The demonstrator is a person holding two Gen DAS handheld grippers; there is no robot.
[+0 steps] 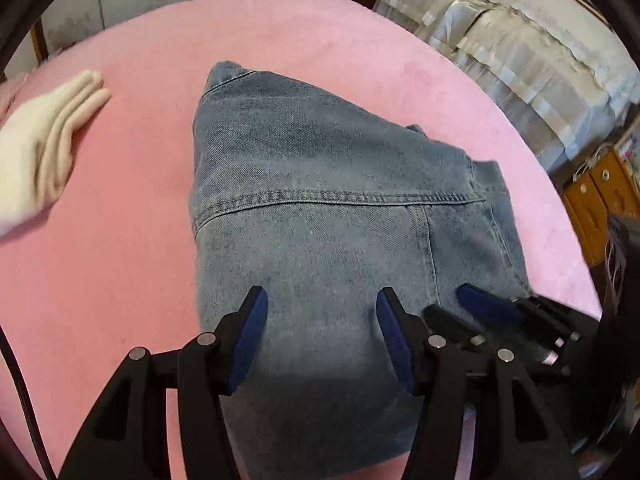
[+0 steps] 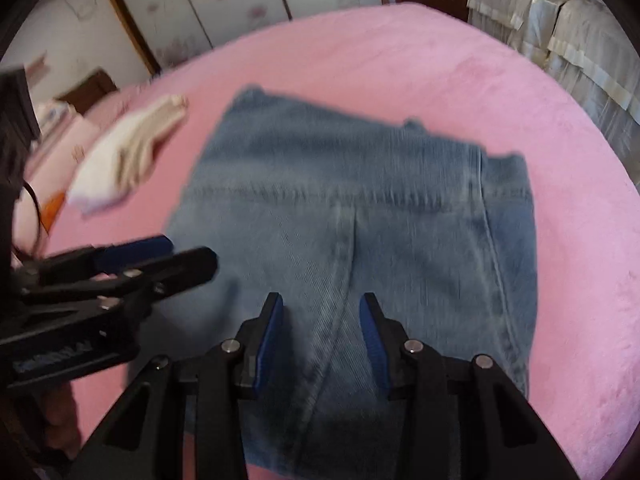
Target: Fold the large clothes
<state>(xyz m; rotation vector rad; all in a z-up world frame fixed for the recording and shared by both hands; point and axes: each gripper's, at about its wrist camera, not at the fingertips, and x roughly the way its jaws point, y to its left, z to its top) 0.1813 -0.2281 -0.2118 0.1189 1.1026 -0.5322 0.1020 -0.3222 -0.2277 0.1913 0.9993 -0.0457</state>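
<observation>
presently, the left gripper (image 1: 322,306) is seen with its jaws parted about halfway; denim shows between the blue pads (image 1: 250,336), but no fold is pinched and the pads are not seen pressing on cloth. the right gripper (image 2: 322,314) is likewise part open, its jaws somewhat narrower, with a seam of the jeans running up between the pads (image 2: 272,344); nothing is gripped there either. whether the fingertips touch the fabric cannot be told, and the right wrist view is blurred.

both tools are held side by side over the near end of the jeans (image 1: 320,208), the right one just beside the left one in the left wrist view.

the jeans are laid folded in a compact block on the pink blanket (image 1: 132,240), about mid-bed, with a stitched cross seam facing up and a waistband corner showing at the far right edge.

a folded cream garment (image 1: 40,152) is noted on the blanket to the left, well apart from the jeans.

a bed with pale frilled covers (image 1: 520,40) is seen beyond, at right.
</observation>
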